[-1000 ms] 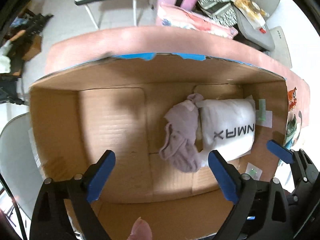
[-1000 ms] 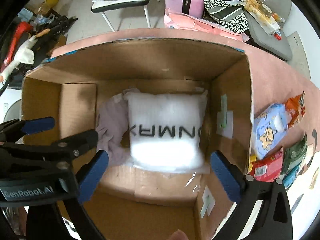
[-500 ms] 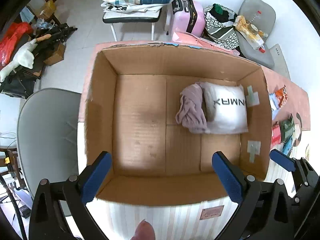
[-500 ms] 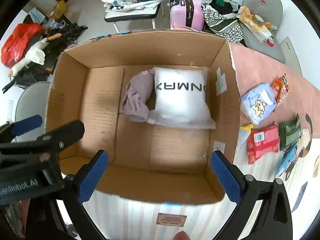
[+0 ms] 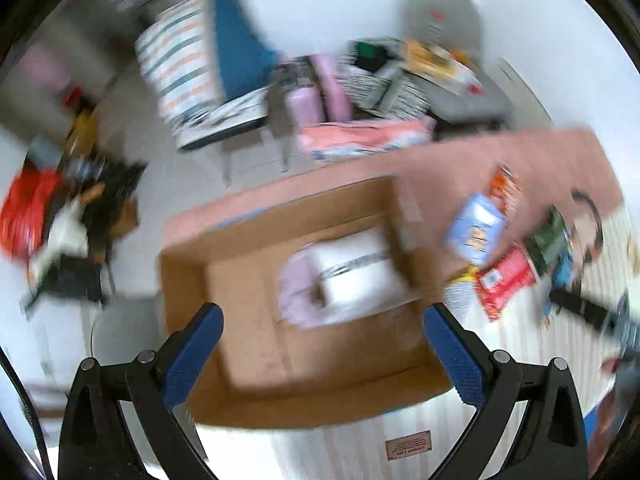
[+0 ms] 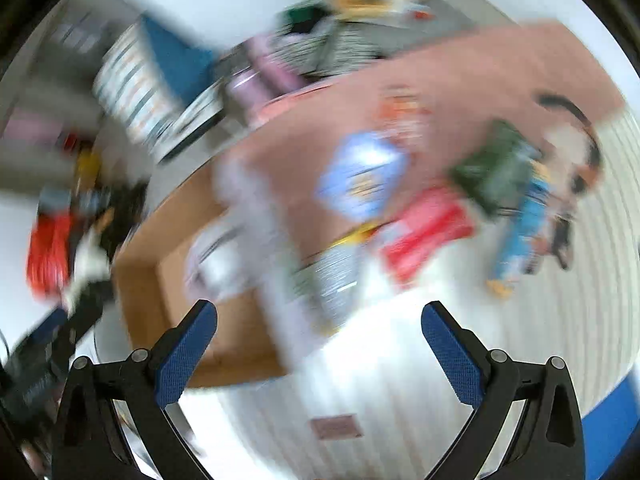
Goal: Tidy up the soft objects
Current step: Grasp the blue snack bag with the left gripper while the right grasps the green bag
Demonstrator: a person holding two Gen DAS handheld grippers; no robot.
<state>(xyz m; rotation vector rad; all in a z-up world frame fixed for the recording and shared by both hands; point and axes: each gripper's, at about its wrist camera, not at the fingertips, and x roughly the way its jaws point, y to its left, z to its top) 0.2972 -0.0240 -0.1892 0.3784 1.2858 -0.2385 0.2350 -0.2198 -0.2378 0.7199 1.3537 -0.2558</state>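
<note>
My left gripper (image 5: 322, 344) hangs wide apart and empty above the cardboard box (image 5: 248, 360); ahead of it, the lilac cloth (image 5: 296, 280) lies touching the white pillow (image 5: 360, 276) inside. My right gripper (image 6: 320, 340), also spread and empty, hovers over the striped tablecloth (image 6: 480, 300), blurred snack packets (image 6: 424, 232) beyond.

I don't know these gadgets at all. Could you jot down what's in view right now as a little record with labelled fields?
box: open cardboard box on the table
inside box: white pillow with a lilac cloth beside it
beside box: snack packets on the tablecloth
left gripper: open, empty
right gripper: open, empty
picture quality: both views blurred
</note>
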